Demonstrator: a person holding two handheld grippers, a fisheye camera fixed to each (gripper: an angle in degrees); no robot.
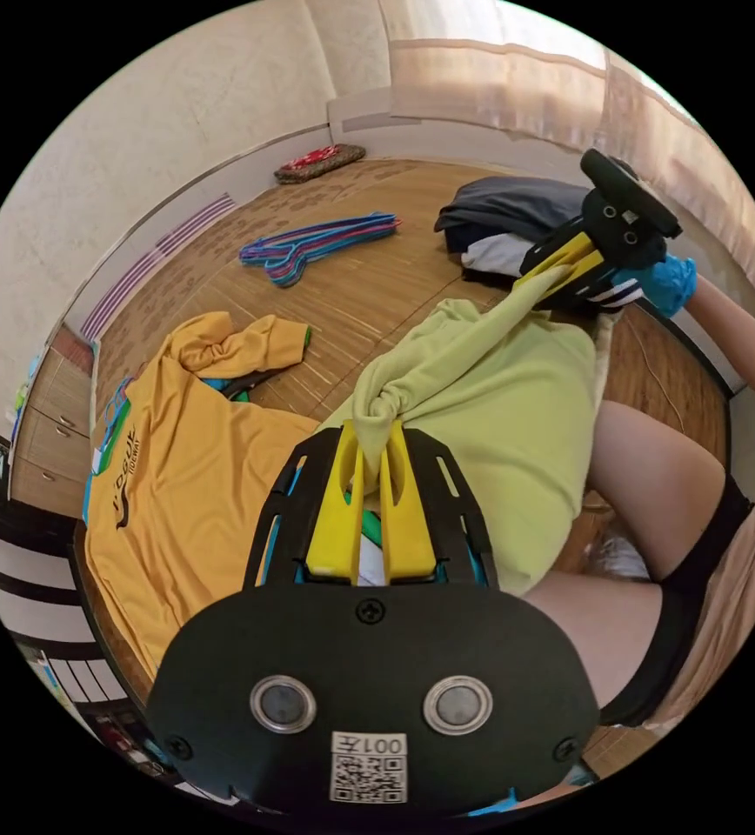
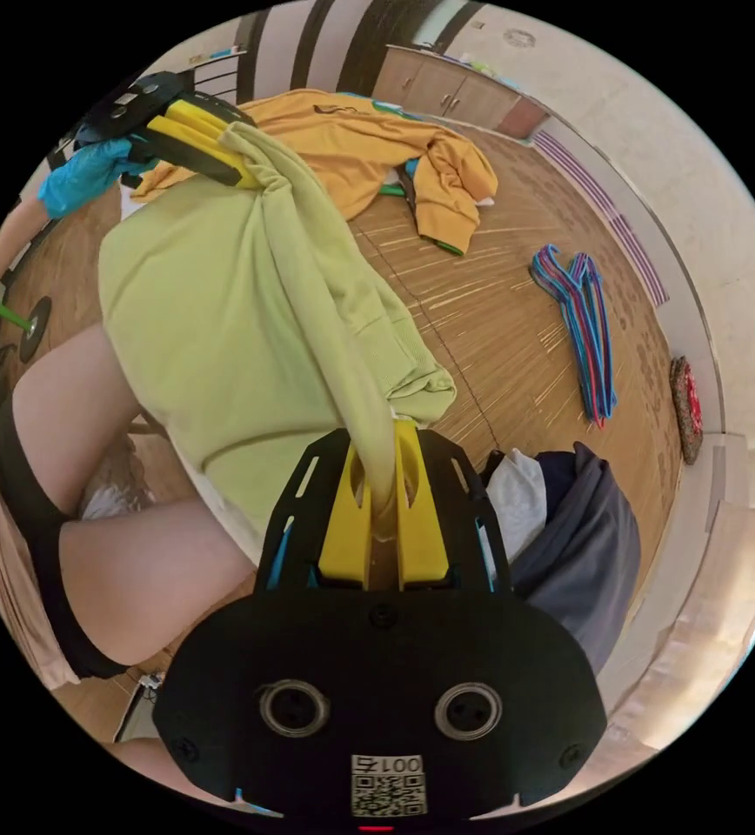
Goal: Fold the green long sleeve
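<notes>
Left gripper view:
- 1 left gripper (image 1: 371, 435), yellow jaws nearly closed, both pressing a bunched knot of the green long sleeve (image 1: 499, 409).
- 1 green long sleeve, hanging stretched between the 2 grippers, draped over the person's bare legs (image 1: 656, 487).
- 1 right gripper (image 1: 560, 265), jaws clamped on the far end of the same garment; held by a hand in a blue glove (image 1: 669, 283).
- 1 orange shirt (image 1: 186, 452), crumpled on the wood floor (image 1: 369, 287), w/ dark print on the chest.
- 1 bundle of coloured hangers (image 1: 317, 243) (count per hanger not readable), lying apart from the clothes.
- 1 pile of dark and white clothes (image 1: 504, 222), behind the right gripper.
- 1 small mat (image 1: 318, 163) by the wall.

Right gripper view:
- 1 right gripper (image 2: 384, 487), jaws close together, pinching a twisted strip of the green long sleeve (image 2: 238, 348).
- 1 left gripper (image 2: 221, 156), gripping the garment's other end; gloved hand (image 2: 86, 178) behind it.
- 1 orange shirt (image 2: 369, 148), 1 hanger bundle (image 2: 582, 330), 1 dark/white pile (image 2: 569, 531), 1 mat (image 2: 684, 409).
</notes>
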